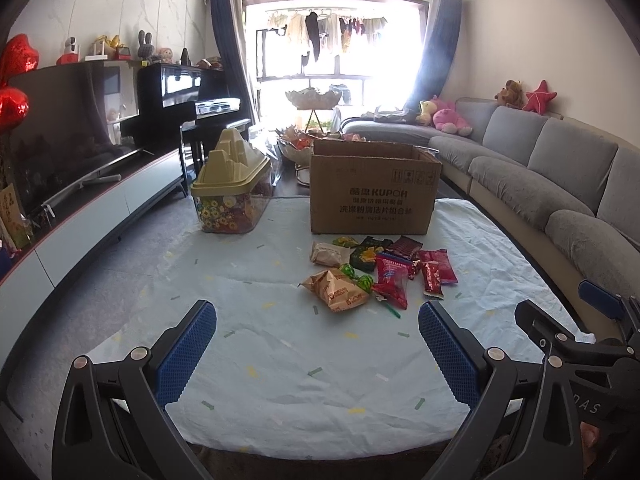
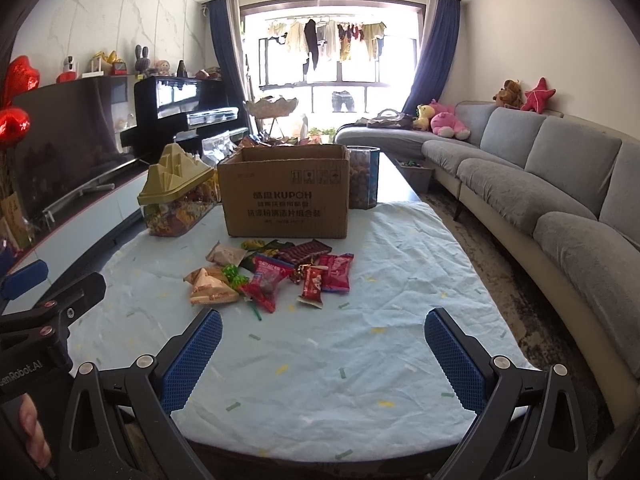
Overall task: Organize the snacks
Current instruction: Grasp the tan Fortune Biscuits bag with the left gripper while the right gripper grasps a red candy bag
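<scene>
A pile of snack packets lies on the light blue tablecloth, in front of an open cardboard box. The pile holds tan packets, red packets and green-wrapped sweets. My left gripper hovers open near the table's front edge, short of the pile. My right gripper is open too, nothing between its blue pads, with the pile ahead and to its left. Each gripper shows at the edge of the other's view.
A clear container with a gold mountain-shaped lid stands left of the box. A second clear jar stands behind the box on the right. A grey sofa runs along the right; a TV cabinet along the left.
</scene>
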`<control>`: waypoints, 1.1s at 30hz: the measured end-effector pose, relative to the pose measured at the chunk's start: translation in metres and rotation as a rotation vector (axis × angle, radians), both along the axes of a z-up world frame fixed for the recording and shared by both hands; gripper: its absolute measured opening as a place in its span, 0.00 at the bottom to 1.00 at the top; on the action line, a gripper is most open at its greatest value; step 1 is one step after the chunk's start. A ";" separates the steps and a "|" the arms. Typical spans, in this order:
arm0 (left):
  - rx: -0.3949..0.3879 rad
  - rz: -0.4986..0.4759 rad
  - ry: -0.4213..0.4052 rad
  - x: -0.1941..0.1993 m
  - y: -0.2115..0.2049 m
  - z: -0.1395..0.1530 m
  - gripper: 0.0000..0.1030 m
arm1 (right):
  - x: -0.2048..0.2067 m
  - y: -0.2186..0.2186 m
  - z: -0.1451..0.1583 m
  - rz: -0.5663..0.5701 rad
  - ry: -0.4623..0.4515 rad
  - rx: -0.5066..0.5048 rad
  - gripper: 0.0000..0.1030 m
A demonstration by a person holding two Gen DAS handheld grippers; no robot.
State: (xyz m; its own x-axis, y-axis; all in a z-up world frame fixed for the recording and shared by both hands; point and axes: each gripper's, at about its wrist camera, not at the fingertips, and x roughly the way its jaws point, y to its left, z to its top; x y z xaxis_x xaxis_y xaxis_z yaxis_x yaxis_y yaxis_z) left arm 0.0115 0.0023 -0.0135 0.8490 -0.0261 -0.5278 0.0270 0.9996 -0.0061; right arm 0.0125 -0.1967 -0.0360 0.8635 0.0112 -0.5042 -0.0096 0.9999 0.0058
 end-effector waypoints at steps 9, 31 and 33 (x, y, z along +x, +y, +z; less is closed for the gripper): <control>0.003 -0.006 0.098 0.047 -0.003 -0.023 0.99 | 0.043 0.004 -0.023 0.022 0.093 0.000 0.99; -0.096 -0.017 0.351 0.165 -0.003 -0.082 0.66 | 0.166 0.004 -0.076 0.060 0.314 0.107 0.72; -0.104 -0.024 0.370 0.171 -0.003 -0.087 0.64 | 0.173 0.002 -0.081 0.061 0.334 0.121 0.69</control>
